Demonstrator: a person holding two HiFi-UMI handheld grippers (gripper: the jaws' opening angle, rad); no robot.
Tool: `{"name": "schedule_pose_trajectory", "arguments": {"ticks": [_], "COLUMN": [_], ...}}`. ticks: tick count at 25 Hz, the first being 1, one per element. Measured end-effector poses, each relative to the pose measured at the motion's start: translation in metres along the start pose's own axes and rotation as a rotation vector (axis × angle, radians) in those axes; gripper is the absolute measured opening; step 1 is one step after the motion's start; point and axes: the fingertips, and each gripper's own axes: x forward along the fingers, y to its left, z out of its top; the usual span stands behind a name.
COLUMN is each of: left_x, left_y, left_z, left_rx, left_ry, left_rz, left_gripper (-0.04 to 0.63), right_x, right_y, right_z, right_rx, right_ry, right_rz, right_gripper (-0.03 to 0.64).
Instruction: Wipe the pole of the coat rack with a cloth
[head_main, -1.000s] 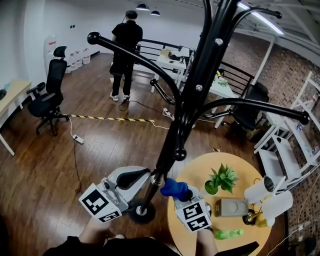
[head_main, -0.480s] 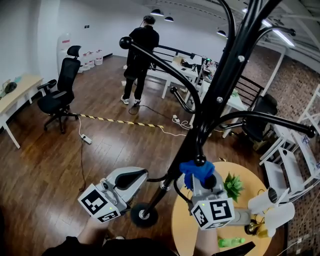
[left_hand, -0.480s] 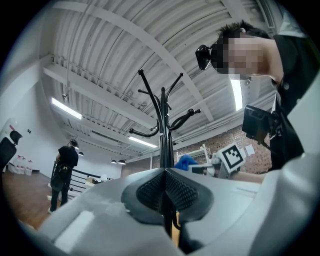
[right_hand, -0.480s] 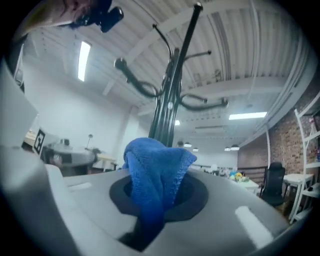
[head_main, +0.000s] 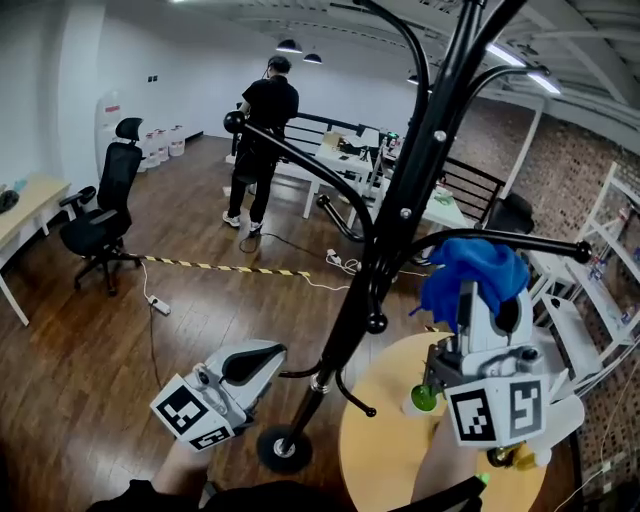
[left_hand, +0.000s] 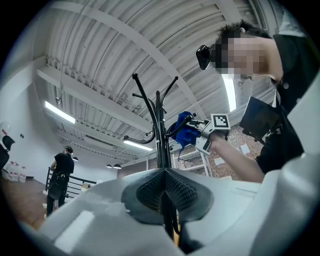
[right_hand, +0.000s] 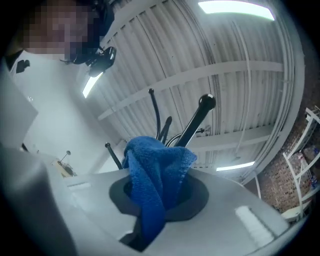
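The black coat rack pole (head_main: 395, 225) rises from its round base (head_main: 283, 448) and branches into curved arms. Low down, my left gripper (head_main: 268, 355) is shut on the pole; in the left gripper view the pole (left_hand: 159, 135) comes up from between the closed pads (left_hand: 165, 195). My right gripper (head_main: 478, 300) is raised to the right of the pole and is shut on a bunched blue cloth (head_main: 470, 270). The cloth sits just under a horizontal arm (head_main: 540, 241) and clear of the pole. In the right gripper view the cloth (right_hand: 155, 170) spills over the jaws, with a knobbed arm (right_hand: 197, 117) behind it.
A round wooden table (head_main: 380, 450) stands right of the base, partly hidden by my right gripper. A person (head_main: 262, 130) stands at the back near white desks. An office chair (head_main: 100, 215) is at the left, and striped tape (head_main: 220, 266) crosses the floor. White shelving (head_main: 600, 270) lines the right.
My right gripper has lifted the blue cloth from low beside the pole to the height of the horizontal arm, further right. The left gripper has kept its hold low down.
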Motion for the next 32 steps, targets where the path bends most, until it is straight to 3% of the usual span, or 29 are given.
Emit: {"name": "schedule_pose_trajectory", "arguments": {"ticks": [7,12,16,22,25,28,32], "left_x": [0.013,0.006,-0.007,-0.037,-0.048,-0.050,-0.038], "left_y": [-0.010,-0.015,-0.003,0.006,0.012,0.015,0.020], "left_z": [0.008,0.004,0.008,-0.001,-0.009,-0.016,-0.019], "left_rx": [0.005,-0.008,-0.016,-0.049,-0.063,-0.085,-0.076], "left_ry": [-0.027,-0.029,-0.031,-0.021,-0.016,-0.004,0.012], "left_rz": [-0.061,-0.080,-0.059,-0.038,-0.023,-0.016,-0.010], "left_gripper": [0.004,0.004,0.003,0.004,0.004,0.004,0.003], "right_x": [-0.042,-0.050,-0.031,-0.035,-0.039,-0.033,-0.017], "right_y": [-0.040,-0.039,-0.019,0.039,0.071,0.083,0.096], "right_z": [0.079,0.081,0.032,-0.120,-0.143,-0.136,-0.127], "right_rx": [-0.113,-0.114,-0.123,-0.123,-0.123,-0.133,-0.149], "right_ry": [-0.167,-0.190,-0.071,0.253,0.264,0.237,0.193], "right_rz": [-0.162,-0.208,-0.179,-0.158,-0.153,-0.145,-0.069], "right_gripper": [0.051,0.051,0.051,0.051,0.049,0.051,0.051]}}
